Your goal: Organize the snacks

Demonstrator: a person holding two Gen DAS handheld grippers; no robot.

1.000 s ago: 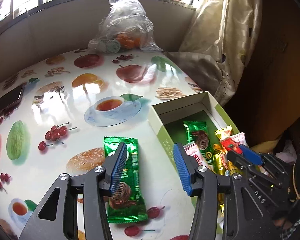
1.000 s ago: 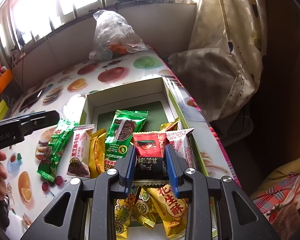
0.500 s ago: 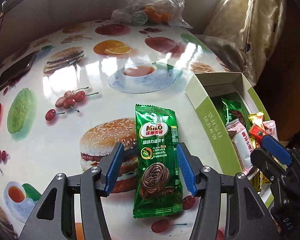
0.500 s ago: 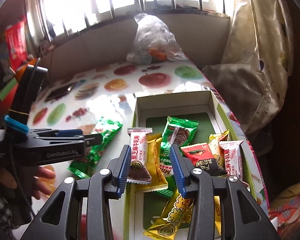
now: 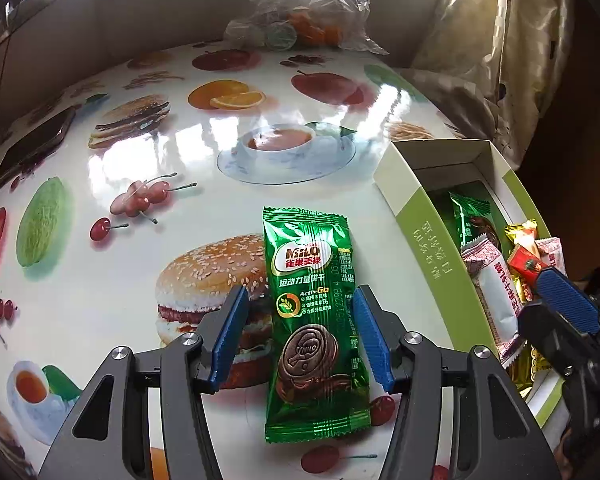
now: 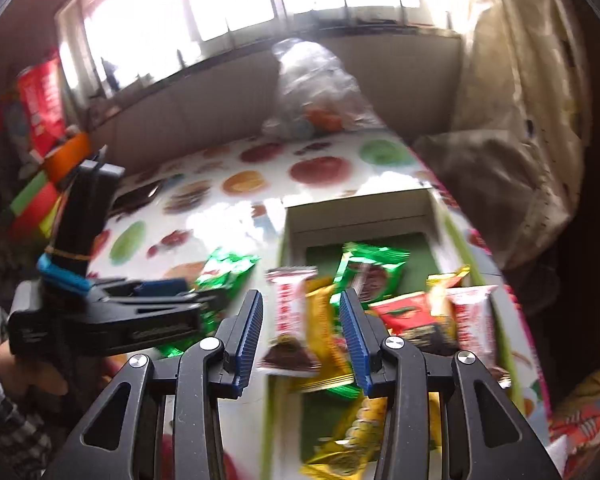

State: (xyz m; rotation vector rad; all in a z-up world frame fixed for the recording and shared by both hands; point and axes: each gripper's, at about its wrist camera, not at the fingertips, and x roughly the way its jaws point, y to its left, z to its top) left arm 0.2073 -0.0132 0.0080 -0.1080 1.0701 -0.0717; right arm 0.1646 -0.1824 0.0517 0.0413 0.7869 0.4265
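While the left claw (image 5: 300, 336) reaches low and forward over the glossy fruit-print worktop (image 5: 100, 208), its two blue pads stand apart on either side of a green Milo wafer packet (image 5: 314, 320), near it but not clamped on it. The packet lies flat on the worktop, lengthwise along the claw, partly over a printed burger, just beside the long wall of an open green-and-white box (image 5: 428, 248) at 3 o'clock. Inside the box lie more wrapped snacks: a second green packet (image 5: 474, 220), a white-and-red bar (image 5: 496, 284) and a red-wrapped one (image 5: 528, 264).

The right claw (image 6: 302, 336) hangs above the near left part of the box (image 6: 360, 210), tilted down, its pads apart with nothing gripped; this view is blurred. Between its pads show a white-and-red bar and a yellow packet (image 6: 324, 332) in the box. At 9 o'clock of this view the left claw comes in sideways, held by a hand (image 6: 28, 368) in a checked sleeve.

At 12 o'clock, at the worktop's far edge, sits a clear plastic bag (image 5: 300, 8) of orange items
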